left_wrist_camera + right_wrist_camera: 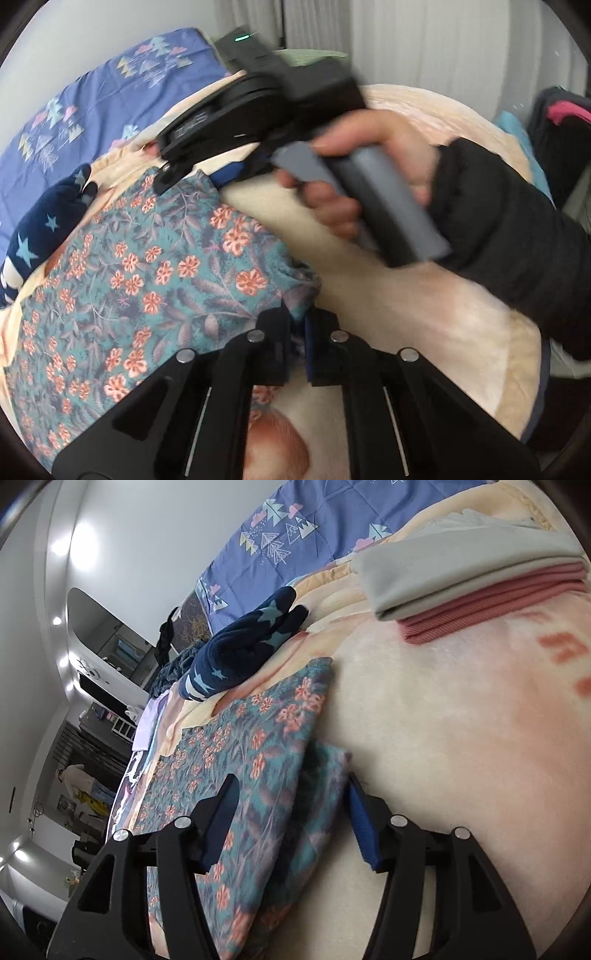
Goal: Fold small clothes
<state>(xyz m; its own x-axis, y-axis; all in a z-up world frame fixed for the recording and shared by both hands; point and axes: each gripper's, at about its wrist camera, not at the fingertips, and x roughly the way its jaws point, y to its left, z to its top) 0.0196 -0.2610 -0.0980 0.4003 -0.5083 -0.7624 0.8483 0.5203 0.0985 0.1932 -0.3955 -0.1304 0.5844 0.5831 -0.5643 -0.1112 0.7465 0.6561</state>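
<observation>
A teal floral garment (pixel 140 280) with orange flowers lies flat on the cream blanket (pixel 406 317). My left gripper (pixel 298 325) is shut on its near right corner, fabric pinched between the pads. My right gripper (pixel 291 797) is open, its fingers straddling the folded far edge of the same garment (pixel 266 760); in the left wrist view it (pixel 166 181) hovers at the garment's far corner, held by a hand in a black sleeve.
A navy star-print garment (pixel 44 229) lies bunched at the left, also seen in the right wrist view (pixel 243 650). A folded stack of grey and pink clothes (pixel 461 590) sits on the blanket to the right. A blue patterned quilt (pixel 74 110) lies behind.
</observation>
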